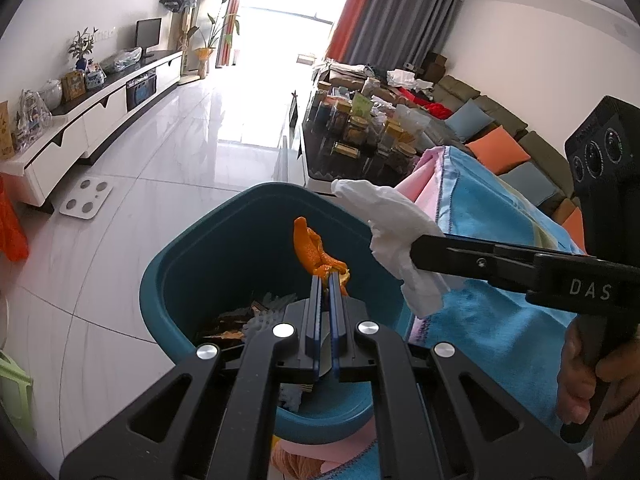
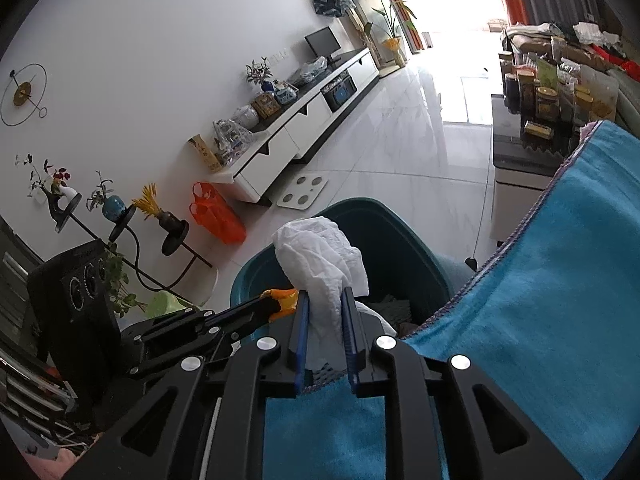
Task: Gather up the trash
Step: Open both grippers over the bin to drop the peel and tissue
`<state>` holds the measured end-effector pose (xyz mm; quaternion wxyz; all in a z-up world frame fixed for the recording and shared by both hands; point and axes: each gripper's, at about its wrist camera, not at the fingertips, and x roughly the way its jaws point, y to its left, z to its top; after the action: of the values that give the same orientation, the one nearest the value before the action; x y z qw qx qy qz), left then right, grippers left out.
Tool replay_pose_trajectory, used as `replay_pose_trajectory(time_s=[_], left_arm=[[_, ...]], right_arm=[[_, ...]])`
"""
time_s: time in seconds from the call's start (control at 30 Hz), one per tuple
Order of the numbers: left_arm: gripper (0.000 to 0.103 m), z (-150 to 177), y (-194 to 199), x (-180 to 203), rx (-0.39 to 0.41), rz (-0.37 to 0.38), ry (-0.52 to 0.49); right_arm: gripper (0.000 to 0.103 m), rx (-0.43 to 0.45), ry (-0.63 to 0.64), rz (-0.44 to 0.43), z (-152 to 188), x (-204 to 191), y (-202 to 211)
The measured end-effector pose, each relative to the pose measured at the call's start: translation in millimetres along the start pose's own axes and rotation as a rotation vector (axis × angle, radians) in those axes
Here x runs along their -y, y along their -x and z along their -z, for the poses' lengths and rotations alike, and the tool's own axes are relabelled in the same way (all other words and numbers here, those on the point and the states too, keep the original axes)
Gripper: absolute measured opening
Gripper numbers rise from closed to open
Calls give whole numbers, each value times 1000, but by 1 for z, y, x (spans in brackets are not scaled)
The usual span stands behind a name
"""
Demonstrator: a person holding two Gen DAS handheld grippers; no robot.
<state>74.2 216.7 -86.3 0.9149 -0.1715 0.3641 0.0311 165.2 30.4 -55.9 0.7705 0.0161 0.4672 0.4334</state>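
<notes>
— Right, the left gripper (image 1: 327, 276) is pinching an orange peel (image 1: 314, 250) tight, holding it over the teal bin (image 1: 192, 264).

— And the right gripper (image 2: 326, 294) is clamping a crumpled white tissue (image 2: 320, 256) above that same bin (image 2: 396, 248), beside a blue towel (image 2: 540, 300).

— Scraps are lying in the bin's bottom. Behind, glossy white floor tiles (image 1: 168, 152) are catching window glare, with a long white cabinet (image 1: 100, 116) running along the wall.

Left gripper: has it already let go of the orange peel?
No. The left gripper is shut on the orange peel, holding it above the open teal bin.
</notes>
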Motion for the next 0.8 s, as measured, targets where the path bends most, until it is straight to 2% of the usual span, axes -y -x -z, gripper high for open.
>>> replay_pose_trajectory(time_s=[0.23, 0.47, 0.57, 0.63, 0.7, 0.77, 0.8], left_arm=[[4, 0, -7, -7, -15, 0, 25], [18, 1, -11, -13, -14, -15, 66], [27, 3, -5, -11, -1, -19, 64], [38, 3, -1, -10, 8, -23, 59], [52, 4, 5, -8, 20, -23, 53], [57, 6, 10, -5, 32, -29, 42], [63, 6, 13, -4, 37, -29, 36]], right_arm=[[22, -24, -10, 27, -6, 2, -14], [28, -21, -31, 46, -4, 5, -17], [31, -10, -39, 42, -1, 7, -12], [31, -1, -40, 42, 1, 9, -6], [35, 13, -33, 54, 2, 11, 0], [37, 31, -12, 62, 7, 10, 9], [41, 41, -3, 70, 9, 11, 14]])
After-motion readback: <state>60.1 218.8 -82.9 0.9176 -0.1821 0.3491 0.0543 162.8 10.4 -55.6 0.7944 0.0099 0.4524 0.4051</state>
